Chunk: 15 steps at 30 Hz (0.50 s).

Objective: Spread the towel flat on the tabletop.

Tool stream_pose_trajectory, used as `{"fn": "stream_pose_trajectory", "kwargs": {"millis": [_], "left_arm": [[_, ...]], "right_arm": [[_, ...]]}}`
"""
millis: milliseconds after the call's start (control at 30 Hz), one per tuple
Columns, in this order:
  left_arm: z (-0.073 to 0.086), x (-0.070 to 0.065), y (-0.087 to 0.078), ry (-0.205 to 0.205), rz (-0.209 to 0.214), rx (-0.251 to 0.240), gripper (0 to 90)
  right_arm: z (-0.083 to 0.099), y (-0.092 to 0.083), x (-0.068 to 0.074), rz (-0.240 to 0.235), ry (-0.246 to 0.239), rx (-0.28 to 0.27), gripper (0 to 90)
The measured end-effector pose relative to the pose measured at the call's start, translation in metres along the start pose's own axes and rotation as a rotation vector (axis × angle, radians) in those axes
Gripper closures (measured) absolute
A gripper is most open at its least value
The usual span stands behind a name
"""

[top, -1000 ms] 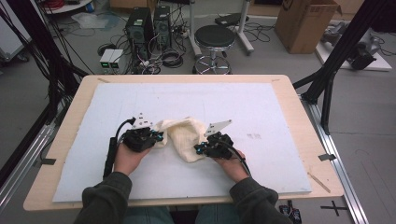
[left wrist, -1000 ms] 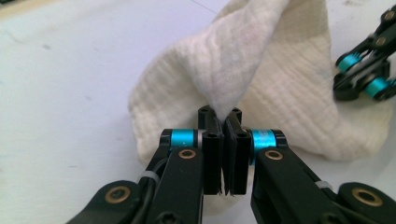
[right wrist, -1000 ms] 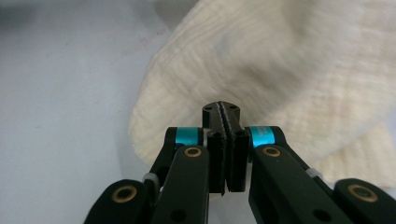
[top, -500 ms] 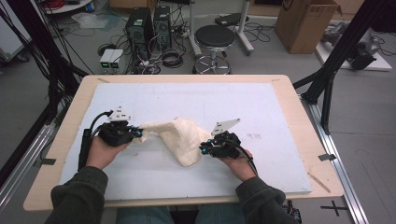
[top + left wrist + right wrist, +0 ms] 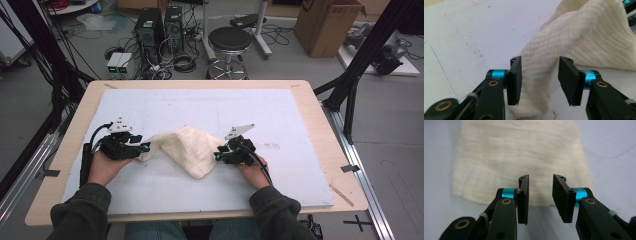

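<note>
- The cloth lies rumpled on the mat, between the left gripper and the right gripper
- Both grippers' jaws have just been opening; a fold sits loose between the left jaws, and the right jaws stand released at the cloth's edge
- Good practice: each gripper backs straight off, level, so no pad drags the fold askew
</note>
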<state>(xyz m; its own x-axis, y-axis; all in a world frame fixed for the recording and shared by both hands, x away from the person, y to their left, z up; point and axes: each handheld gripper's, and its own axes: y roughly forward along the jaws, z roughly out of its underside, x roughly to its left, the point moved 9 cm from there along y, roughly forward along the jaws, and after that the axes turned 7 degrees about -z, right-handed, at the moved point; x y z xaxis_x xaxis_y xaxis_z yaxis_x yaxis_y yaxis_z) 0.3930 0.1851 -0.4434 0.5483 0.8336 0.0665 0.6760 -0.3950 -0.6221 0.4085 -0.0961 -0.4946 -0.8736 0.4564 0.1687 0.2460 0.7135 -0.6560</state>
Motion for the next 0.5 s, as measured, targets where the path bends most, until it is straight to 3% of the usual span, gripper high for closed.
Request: {"fn": "stream_pose_trajectory", "kwargs": {"millis": [167, 267, 400, 500], "left_arm": [[0.010, 0.000, 0.009, -0.027, -0.001, 0.020, 52.3], [0.021, 0.000, 0.017, -0.047, 0.015, 0.048, 53.1], [0.029, -0.002, 0.024, -0.047, 0.044, 0.068, 68.4], [0.028, -0.003, 0.027, -0.022, 0.046, 0.061, 84.6]], "right_arm": [[0.004, 0.002, -0.017, 0.060, 0.055, 0.001, 61.3], [0.002, 0.005, -0.019, 0.080, 0.038, 0.004, 67.6], [0.000, 0.008, -0.020, 0.085, 0.020, 0.017, 86.4], [-0.004, 0.009, -0.021, 0.071, 0.007, 0.059, 89.0]]}}
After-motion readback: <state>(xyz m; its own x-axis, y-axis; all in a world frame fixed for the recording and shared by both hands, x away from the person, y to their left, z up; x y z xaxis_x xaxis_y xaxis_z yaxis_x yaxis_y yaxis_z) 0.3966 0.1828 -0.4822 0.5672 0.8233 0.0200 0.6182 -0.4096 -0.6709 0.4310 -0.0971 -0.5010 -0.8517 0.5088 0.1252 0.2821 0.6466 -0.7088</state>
